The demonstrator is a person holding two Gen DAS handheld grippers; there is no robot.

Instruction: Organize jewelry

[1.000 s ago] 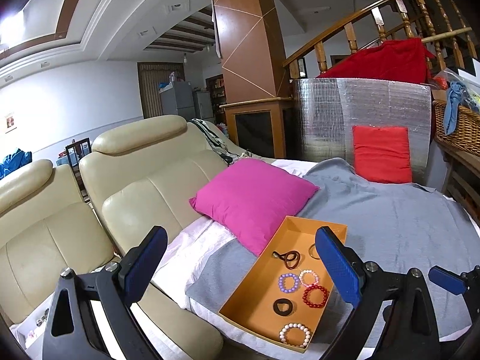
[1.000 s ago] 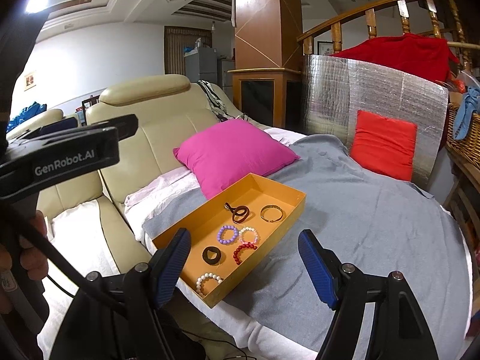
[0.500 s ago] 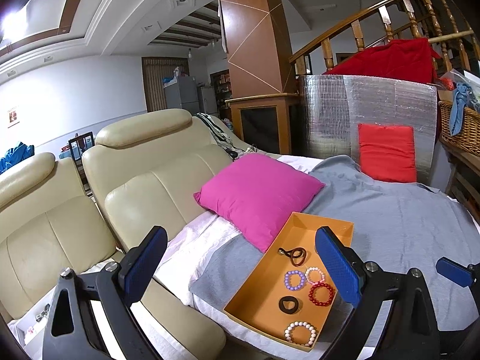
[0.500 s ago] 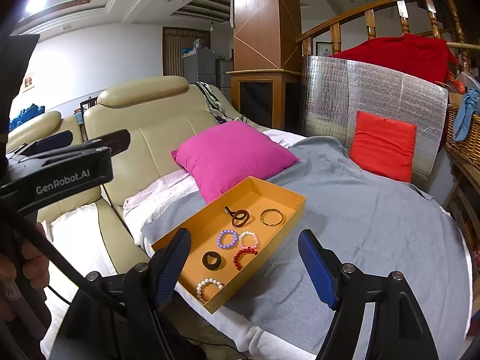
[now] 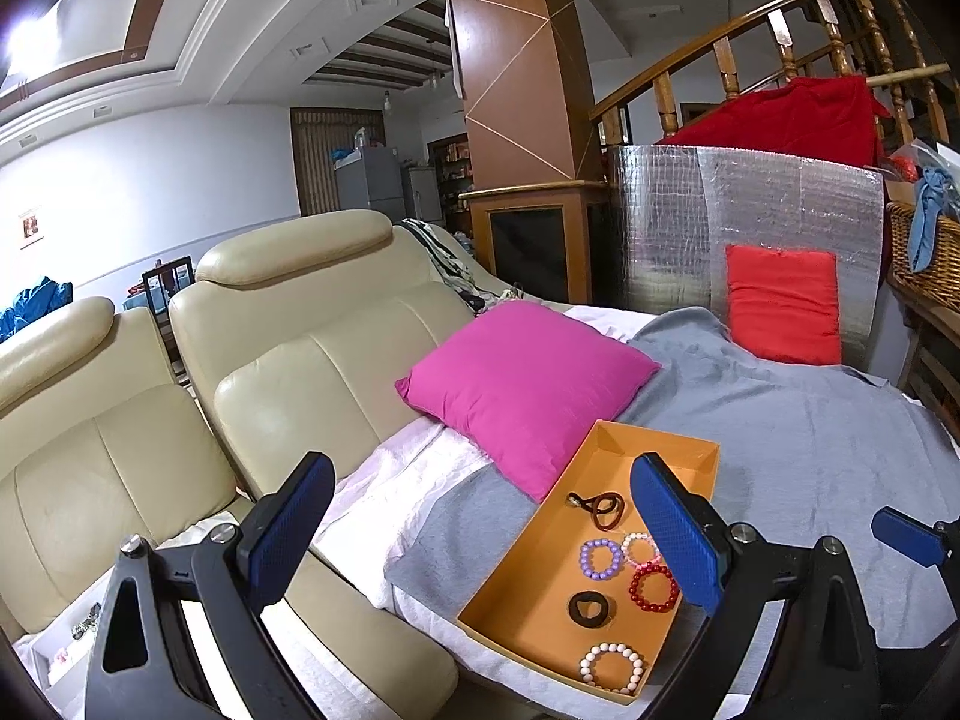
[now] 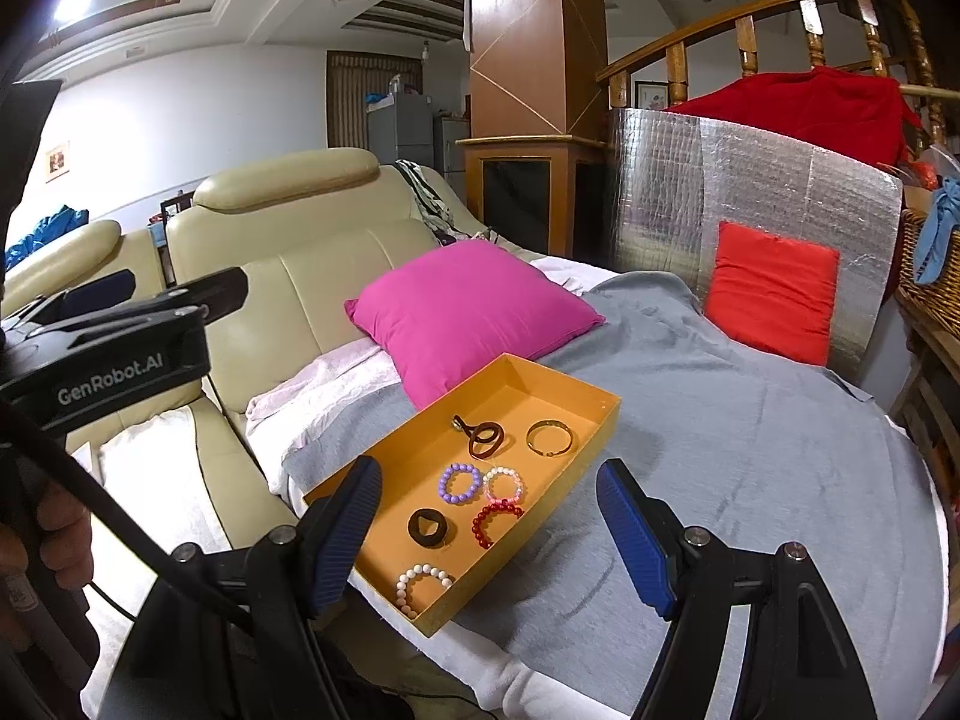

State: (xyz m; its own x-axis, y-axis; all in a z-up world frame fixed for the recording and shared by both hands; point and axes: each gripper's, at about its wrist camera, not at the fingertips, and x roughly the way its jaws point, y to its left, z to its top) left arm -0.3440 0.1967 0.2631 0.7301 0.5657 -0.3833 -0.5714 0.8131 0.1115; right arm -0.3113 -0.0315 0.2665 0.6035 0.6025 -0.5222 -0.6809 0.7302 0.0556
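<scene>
Blue ribbed pads line the fingers of both tools. The left gripper [image 5: 483,531] stands wide open and holds nothing; its right finger [image 5: 675,531] covers a part of the orange tray [image 5: 522,594] in its view, but it touches nothing. The right gripper [image 6: 489,531] is also spread wide and empty, above the near end of the same tray.

The tray lies on a grey blanket [image 6: 750,450], near the blanket's left edge. Nearest in it is a white bead bracelet [image 6: 420,585]. Behind it come a dark brown ring [image 6: 428,528] and a red bead bracelet [image 6: 495,522], then a purple bead bracelet [image 6: 459,483] just beside a pink-white bead bracelet [image 6: 503,483]. Further back lie dark looped bands [image 6: 483,435] and a gold bangle [image 6: 549,438].

A magenta pillow [image 6: 471,312] touches the far left corner of the tray. Beyond it stand a cream leather sofa [image 5: 300,348], a red cushion [image 6: 771,294] against a silver foil panel [image 6: 666,180], and a wooden pillar [image 5: 516,72].
</scene>
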